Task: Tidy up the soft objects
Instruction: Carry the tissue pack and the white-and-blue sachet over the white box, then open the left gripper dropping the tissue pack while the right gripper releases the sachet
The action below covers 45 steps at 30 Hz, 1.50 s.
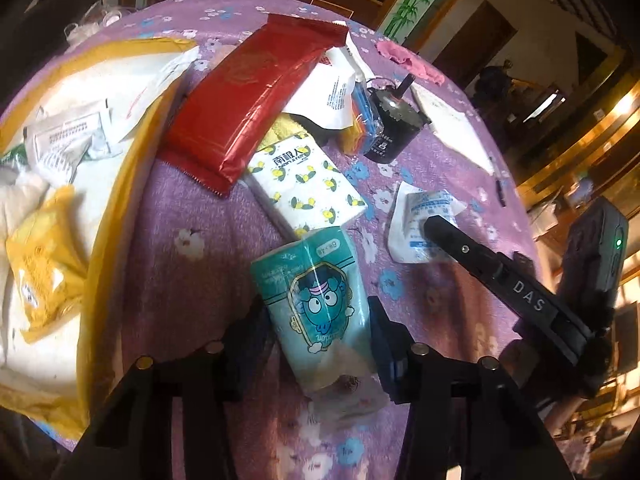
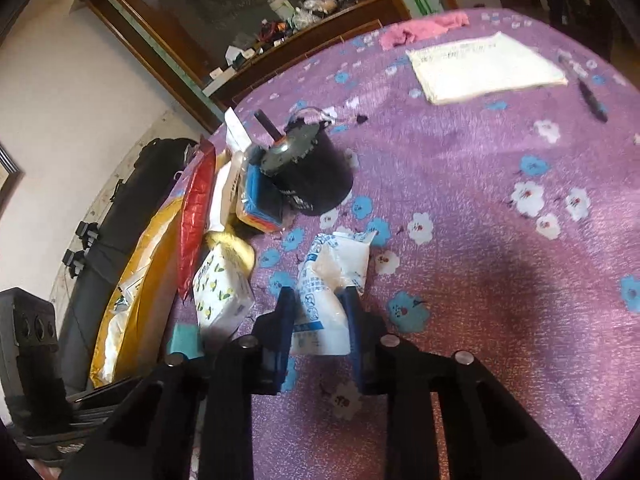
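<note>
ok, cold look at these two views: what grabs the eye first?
The teal cartoon tissue pack, standing between the left gripper fingers, and the long red foil packet behind it. In the right view, the right gripper pinches a white-and-blue sachet on the purple flowered cloth.

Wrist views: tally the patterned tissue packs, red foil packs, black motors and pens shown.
Patterned tissue packs: 2, the teal pack and the lemon-print pack
Red foil packs: 1
Black motors: 1
Pens: 1
Total: 5
</note>
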Each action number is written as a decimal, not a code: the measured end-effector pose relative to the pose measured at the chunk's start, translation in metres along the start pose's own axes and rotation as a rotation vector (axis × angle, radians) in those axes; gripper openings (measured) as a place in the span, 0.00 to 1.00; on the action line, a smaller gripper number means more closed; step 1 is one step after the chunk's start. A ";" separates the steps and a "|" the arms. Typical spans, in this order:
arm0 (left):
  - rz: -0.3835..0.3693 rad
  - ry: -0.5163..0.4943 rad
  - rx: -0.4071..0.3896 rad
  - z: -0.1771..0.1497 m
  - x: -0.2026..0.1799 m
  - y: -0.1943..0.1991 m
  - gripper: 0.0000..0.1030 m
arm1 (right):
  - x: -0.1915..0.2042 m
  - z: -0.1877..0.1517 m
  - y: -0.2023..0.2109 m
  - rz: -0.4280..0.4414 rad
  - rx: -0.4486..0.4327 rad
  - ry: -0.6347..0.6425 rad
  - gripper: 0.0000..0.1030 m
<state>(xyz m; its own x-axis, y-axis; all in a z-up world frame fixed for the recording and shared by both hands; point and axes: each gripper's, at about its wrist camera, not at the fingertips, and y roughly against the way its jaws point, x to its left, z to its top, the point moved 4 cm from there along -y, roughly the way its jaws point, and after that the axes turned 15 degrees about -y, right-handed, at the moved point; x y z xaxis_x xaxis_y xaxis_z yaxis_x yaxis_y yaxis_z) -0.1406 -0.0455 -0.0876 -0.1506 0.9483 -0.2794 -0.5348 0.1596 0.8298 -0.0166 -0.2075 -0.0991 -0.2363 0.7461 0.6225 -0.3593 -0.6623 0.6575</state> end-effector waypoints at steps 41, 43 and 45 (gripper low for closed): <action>0.136 0.344 -0.208 -0.006 0.193 0.102 0.49 | 0.217 -0.089 -0.082 0.267 0.276 0.373 0.15; 0.148 0.339 -0.207 -0.004 0.196 0.100 0.54 | 0.216 -0.090 -0.087 0.246 0.283 0.377 0.16; 0.166 0.329 -0.206 -0.002 0.195 0.098 0.58 | 0.214 -0.092 -0.089 0.217 0.278 0.374 0.19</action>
<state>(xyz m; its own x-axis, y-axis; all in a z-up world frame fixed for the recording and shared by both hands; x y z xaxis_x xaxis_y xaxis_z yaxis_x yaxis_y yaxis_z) -0.2244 0.1542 -0.0614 -0.4886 0.8129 -0.3168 -0.6307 -0.0782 0.7721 -0.1185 0.0177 -0.0639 -0.6040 0.5290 0.5961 -0.0243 -0.7598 0.6497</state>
